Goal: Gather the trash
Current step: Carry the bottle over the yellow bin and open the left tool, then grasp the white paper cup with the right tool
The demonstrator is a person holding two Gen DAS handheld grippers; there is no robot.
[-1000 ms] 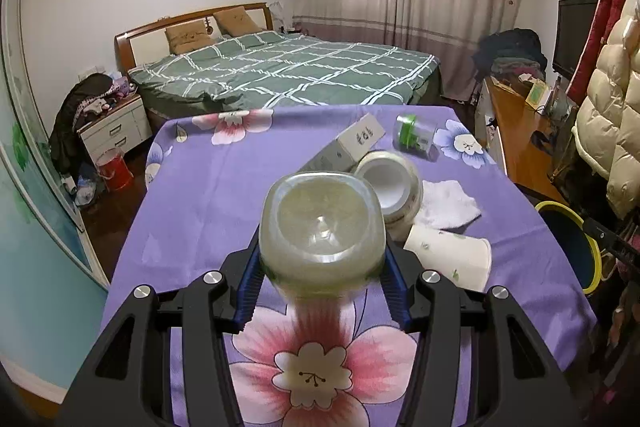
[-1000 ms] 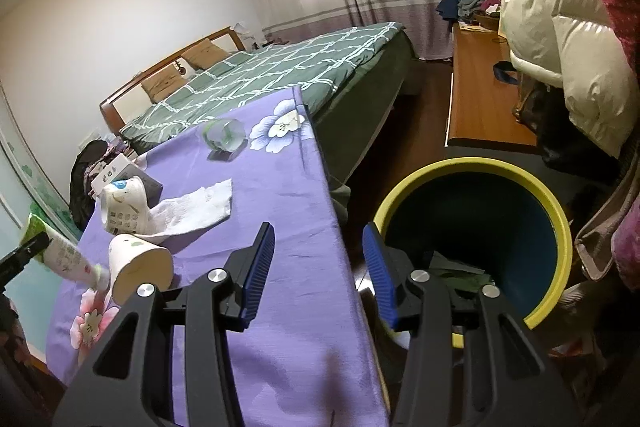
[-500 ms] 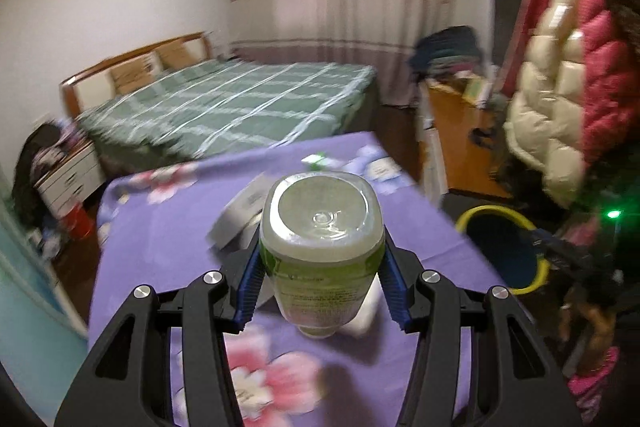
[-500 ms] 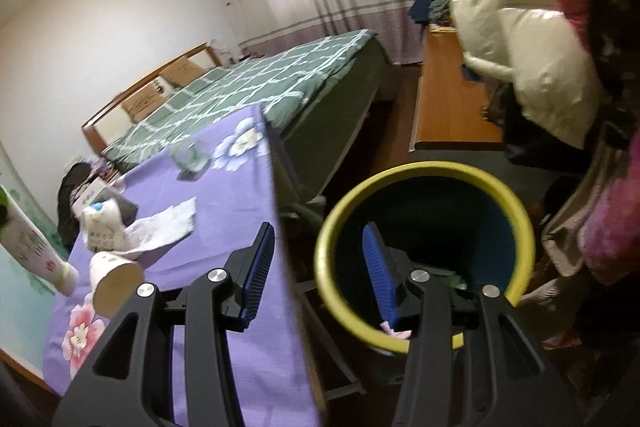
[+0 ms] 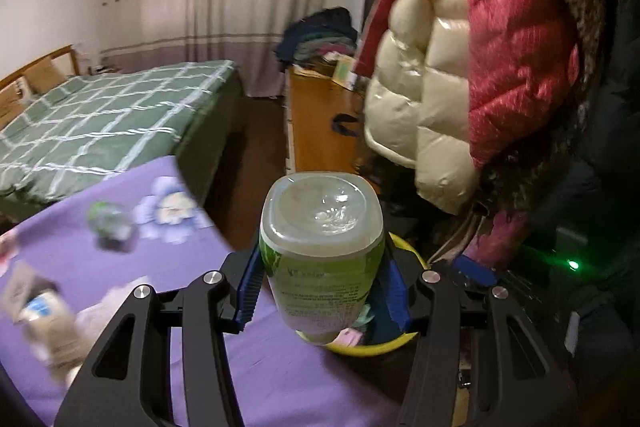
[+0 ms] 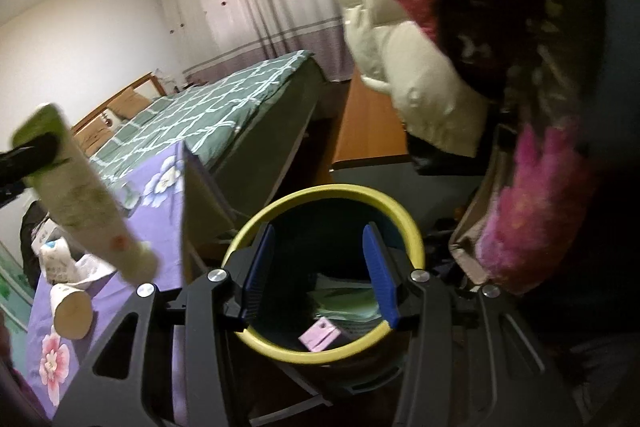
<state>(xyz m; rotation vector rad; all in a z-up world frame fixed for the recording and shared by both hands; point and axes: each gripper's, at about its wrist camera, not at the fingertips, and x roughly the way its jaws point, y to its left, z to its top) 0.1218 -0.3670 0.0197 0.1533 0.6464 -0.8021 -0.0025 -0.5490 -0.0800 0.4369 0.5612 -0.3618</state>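
My left gripper point(image 5: 322, 291) is shut on a clear plastic bottle point(image 5: 322, 251) with a green label, its base toward the camera, held over the table's right edge. Behind and below it shows the yellow rim of the trash bin point(image 5: 404, 247). In the right wrist view the same bottle point(image 6: 84, 195) hangs tilted at the left, above the purple tablecloth point(image 6: 160, 227). My right gripper point(image 6: 320, 275) is open and empty above the mouth of the yellow-rimmed bin point(image 6: 332, 195), which holds paper and a small pink box point(image 6: 320, 335).
On the floral purple tablecloth point(image 5: 192, 267) lie a paper cup point(image 6: 70, 307), a crumpled tissue point(image 6: 90, 267), a printed cup point(image 6: 56, 259) and a small clear container point(image 5: 108, 225). Puffy jackets point(image 5: 460, 67) hang close on the right. A green bed point(image 5: 100, 115) and a wooden desk point(image 5: 320, 123) stand behind.
The left gripper has swung the bottle right, from over the table's middle to its right edge by the bin. The right gripper has shifted over the bin's mouth, still open.
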